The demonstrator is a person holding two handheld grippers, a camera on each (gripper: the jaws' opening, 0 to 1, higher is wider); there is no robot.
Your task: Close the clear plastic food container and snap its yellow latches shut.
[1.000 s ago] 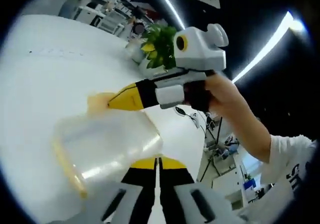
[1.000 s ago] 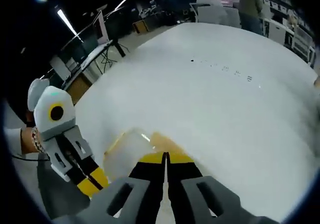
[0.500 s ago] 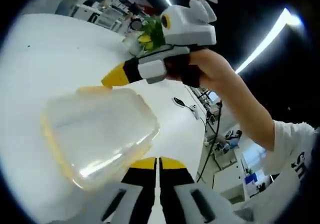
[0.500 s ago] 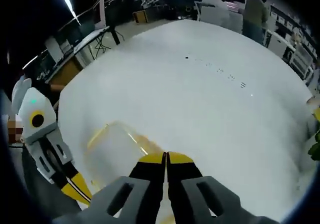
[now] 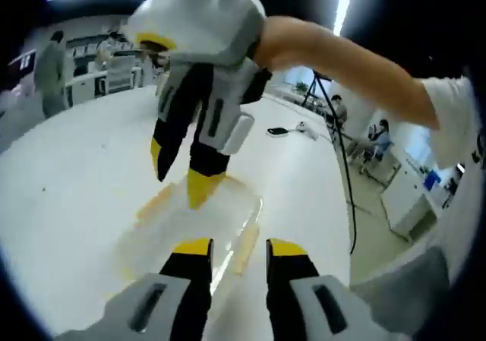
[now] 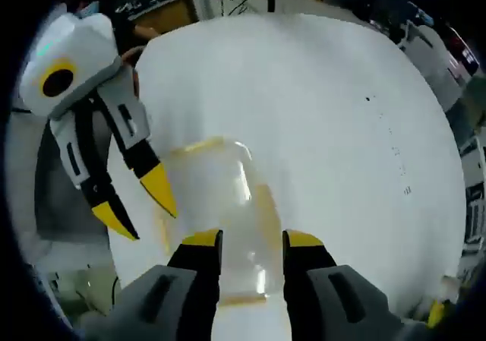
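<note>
Hovering both tongs, left (image 5: 234, 248) and right (image 6: 253, 240), with jaws apart over the container (image 6: 220, 197) on the counter (image 6: 319, 105), we judge the lid seated. Next we need the yellow latches (image 6: 267, 212) pressed down.

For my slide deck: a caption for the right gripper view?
Both grippers, right and left, open over the clear container on the white table.

Left hand-held gripper (image 5: 238, 247) and right hand-held gripper (image 6: 251, 238), jaws parted, tips close together.
</note>
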